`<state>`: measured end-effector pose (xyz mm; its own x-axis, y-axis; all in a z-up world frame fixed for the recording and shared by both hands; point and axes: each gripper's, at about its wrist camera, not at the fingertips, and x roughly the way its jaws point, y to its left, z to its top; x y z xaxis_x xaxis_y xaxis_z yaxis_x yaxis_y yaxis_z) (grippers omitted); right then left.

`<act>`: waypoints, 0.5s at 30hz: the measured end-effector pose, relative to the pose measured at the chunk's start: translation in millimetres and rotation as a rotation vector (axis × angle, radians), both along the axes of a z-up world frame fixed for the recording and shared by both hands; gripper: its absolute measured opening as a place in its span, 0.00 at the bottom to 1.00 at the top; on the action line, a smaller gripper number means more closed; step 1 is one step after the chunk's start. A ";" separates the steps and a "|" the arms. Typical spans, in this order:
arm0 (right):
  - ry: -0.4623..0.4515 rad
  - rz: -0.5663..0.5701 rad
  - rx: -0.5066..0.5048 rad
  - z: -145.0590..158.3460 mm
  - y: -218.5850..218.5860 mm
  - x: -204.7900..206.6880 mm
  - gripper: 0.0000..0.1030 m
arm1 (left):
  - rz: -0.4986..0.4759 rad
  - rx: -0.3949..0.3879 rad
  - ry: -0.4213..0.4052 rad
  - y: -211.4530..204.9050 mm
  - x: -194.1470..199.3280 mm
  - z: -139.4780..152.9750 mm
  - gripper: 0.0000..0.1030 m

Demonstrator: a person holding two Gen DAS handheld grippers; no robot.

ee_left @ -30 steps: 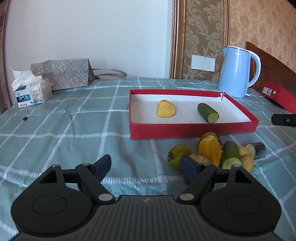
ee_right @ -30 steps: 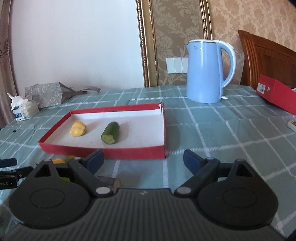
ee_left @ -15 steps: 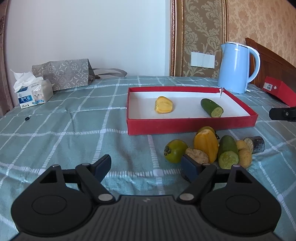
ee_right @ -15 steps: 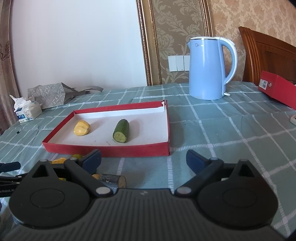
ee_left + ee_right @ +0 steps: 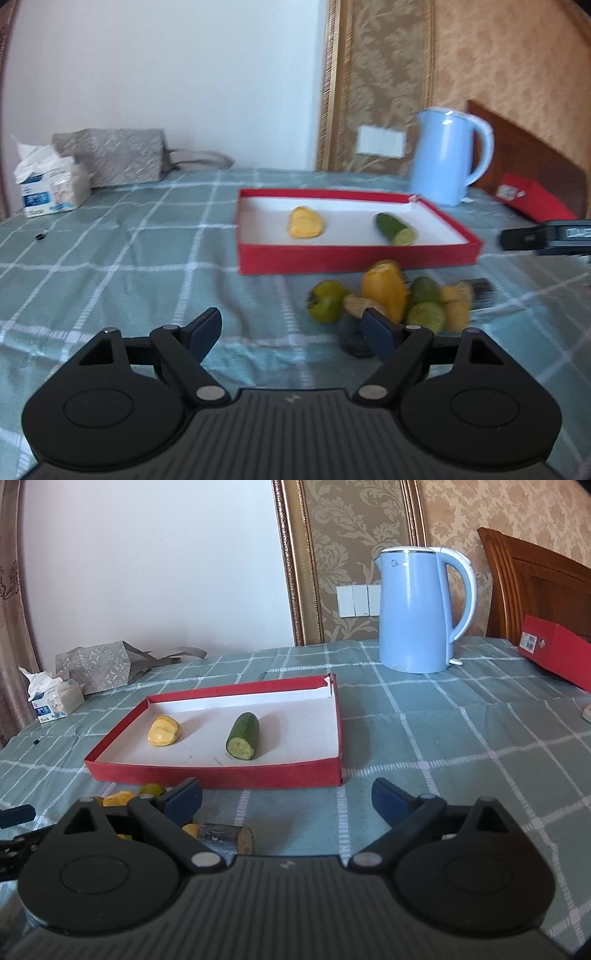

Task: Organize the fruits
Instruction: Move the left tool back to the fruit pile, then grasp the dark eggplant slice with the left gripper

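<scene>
A red tray on the checked tablecloth holds a yellow fruit piece and a cucumber half. In front of it lies a pile: a green persimmon, a yellow pepper piece, cucumber pieces and a dark eggplant piece. My left gripper is open and empty, behind and left of the pile. My right gripper is open and empty, in front of the tray; it also shows in the left wrist view.
A blue kettle stands behind the tray at the right. A red box lies at the far right by a wooden chair. A tissue pack and a grey paper bag sit at the far left.
Both grippers have pulled back and risen a little from the table, so the tray and the pile look farther away. Both stay open and empty.
</scene>
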<state>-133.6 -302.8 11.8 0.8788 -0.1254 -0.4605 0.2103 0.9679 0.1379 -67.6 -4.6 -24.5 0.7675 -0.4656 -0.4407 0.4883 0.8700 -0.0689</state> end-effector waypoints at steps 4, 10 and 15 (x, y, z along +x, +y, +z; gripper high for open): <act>0.008 0.000 0.010 -2.3 -0.7 1.1 0.95 | -0.056 0.038 -0.016 -15.8 0.6 -0.4 0.82; 0.014 0.002 0.002 -2.4 0.3 0.6 0.95 | -0.109 0.077 0.000 -35.9 2.2 -6.3 0.82; 0.010 0.002 0.008 -2.3 -0.4 1.3 0.95 | -0.122 0.090 0.017 -43.0 6.4 -7.4 0.81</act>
<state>-132.3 -303.2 9.4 0.8746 -0.1202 -0.4698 0.2098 0.9672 0.1432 -61.2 -47.6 -31.9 0.6993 -0.5133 -0.4975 0.5904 0.8071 -0.0029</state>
